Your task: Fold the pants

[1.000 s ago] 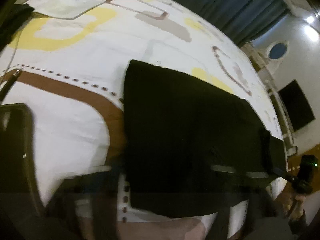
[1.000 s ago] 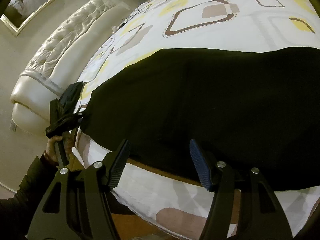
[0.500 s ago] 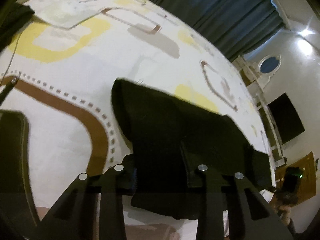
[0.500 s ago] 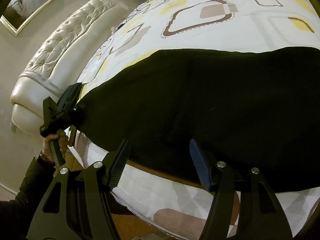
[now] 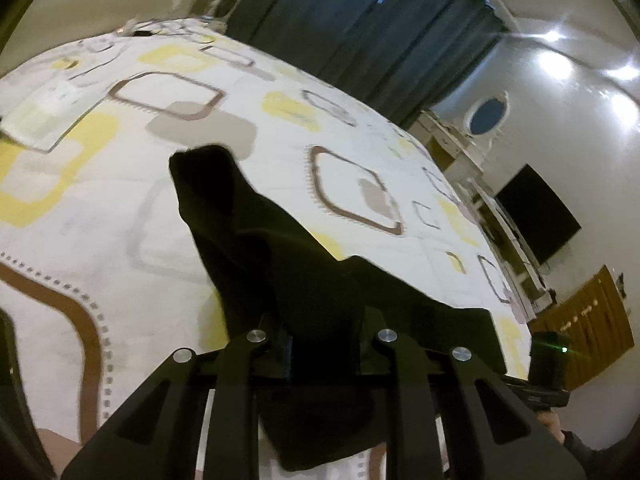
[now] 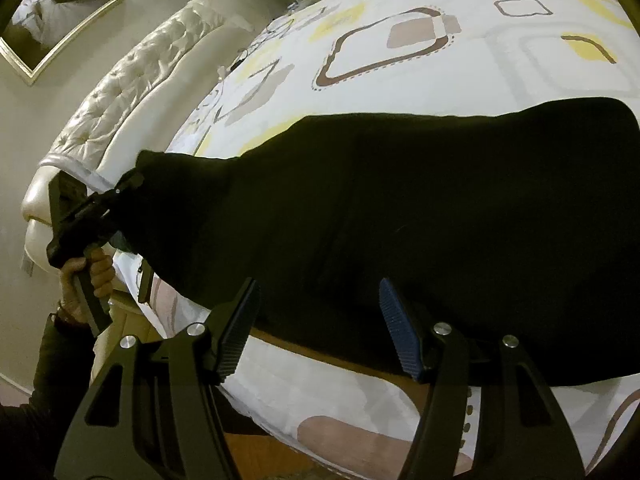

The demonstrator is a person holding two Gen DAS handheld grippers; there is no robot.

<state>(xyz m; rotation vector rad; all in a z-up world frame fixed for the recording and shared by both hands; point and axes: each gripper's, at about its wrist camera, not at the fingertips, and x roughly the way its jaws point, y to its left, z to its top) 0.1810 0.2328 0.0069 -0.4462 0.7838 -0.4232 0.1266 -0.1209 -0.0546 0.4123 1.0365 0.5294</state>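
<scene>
Black pants (image 6: 400, 208) lie across the near edge of a bed with a white, yellow and brown patterned cover (image 6: 400, 40). My left gripper (image 5: 324, 344) is shut on one end of the pants (image 5: 280, 264) and holds that end raised above the cover. It also shows in the right wrist view (image 6: 120, 196), gripping the left end of the pants. My right gripper (image 6: 316, 320) is open and empty, its blue ribbed pads (image 6: 396, 328) just in front of the pants' near edge. It shows in the left wrist view (image 5: 548, 360) at the far right.
A tufted cream headboard (image 6: 132, 92) and a framed picture (image 6: 52, 12) are to the left. Dark curtains (image 5: 360, 32), a wall TV (image 5: 536, 216) and a wooden door (image 5: 588, 320) lie beyond the bed. The bed's front edge (image 6: 320, 400) is close below my right gripper.
My left gripper closed on the pants' end and lifted it off the cover, bunching the cloth. My right gripper stayed open and still.
</scene>
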